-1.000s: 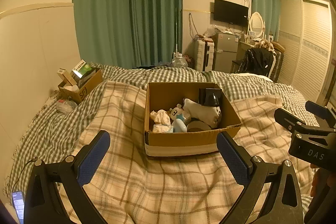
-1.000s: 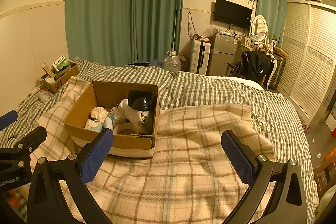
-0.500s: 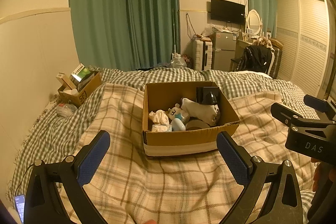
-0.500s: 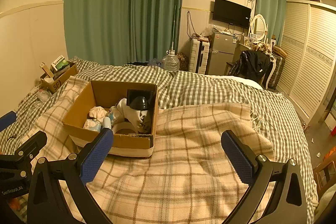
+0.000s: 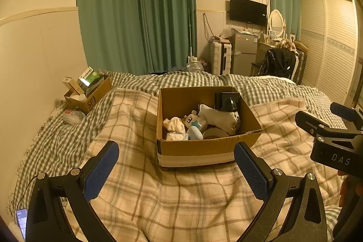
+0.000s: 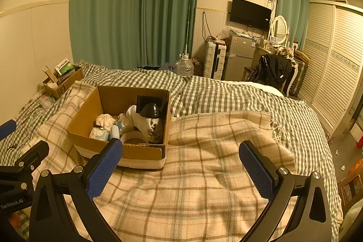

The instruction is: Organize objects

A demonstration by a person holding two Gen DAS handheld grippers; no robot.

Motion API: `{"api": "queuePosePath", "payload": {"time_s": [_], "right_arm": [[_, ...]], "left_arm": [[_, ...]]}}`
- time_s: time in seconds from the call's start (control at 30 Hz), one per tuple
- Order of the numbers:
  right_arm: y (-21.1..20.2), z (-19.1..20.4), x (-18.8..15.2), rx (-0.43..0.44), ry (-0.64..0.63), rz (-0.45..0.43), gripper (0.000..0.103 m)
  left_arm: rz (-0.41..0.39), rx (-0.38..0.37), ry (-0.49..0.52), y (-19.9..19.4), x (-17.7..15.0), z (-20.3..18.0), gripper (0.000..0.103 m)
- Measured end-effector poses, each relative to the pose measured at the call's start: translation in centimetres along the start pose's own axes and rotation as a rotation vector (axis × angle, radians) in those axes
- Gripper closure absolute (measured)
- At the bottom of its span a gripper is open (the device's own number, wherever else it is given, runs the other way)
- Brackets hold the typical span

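An open cardboard box (image 5: 204, 146) sits on a plaid blanket (image 5: 181, 201) on the bed. It holds a white plush toy (image 5: 215, 116), a small bear figure (image 5: 192, 120), crumpled tissue (image 5: 173, 125), a tape roll (image 5: 214, 133) and a black object (image 5: 228, 102). My left gripper (image 5: 177, 168) is open and empty, just short of the box's near wall. My right gripper (image 6: 180, 165) is open and empty over the blanket, to the right of the box (image 6: 138, 151). It also shows at the right edge of the left wrist view (image 5: 333, 128).
A smaller cardboard box (image 5: 87, 92) with packages stands by the wall at the far left, a plastic bag (image 5: 72, 116) beside it. A phone (image 5: 21, 221) lies at the bed's left edge. Beyond the bed are curtains, a fridge (image 6: 240, 60), a chair with a black jacket (image 6: 272, 69) and a wardrobe.
Both grippers have drifted slightly; the box appears a little lower and nearer in the left wrist view. Both stay open and empty. Nothing in the box has moved.
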State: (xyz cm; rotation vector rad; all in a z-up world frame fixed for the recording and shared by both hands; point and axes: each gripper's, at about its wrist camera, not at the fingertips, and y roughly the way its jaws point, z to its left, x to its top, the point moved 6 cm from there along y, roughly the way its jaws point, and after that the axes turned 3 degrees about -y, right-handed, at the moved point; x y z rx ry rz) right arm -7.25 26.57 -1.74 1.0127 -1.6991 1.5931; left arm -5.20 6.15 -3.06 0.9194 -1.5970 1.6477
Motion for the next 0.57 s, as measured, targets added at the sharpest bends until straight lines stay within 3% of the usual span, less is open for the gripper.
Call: {"api": "queuePosePath", "payload": {"time_s": [0.57], "right_arm": [[0.12,-0.31,-0.22,-0.001,-0.01,0.003,0.0]], "left_arm": [[0.001,0.012,-0.008,0.08,-0.02,0.44,0.0]]}}
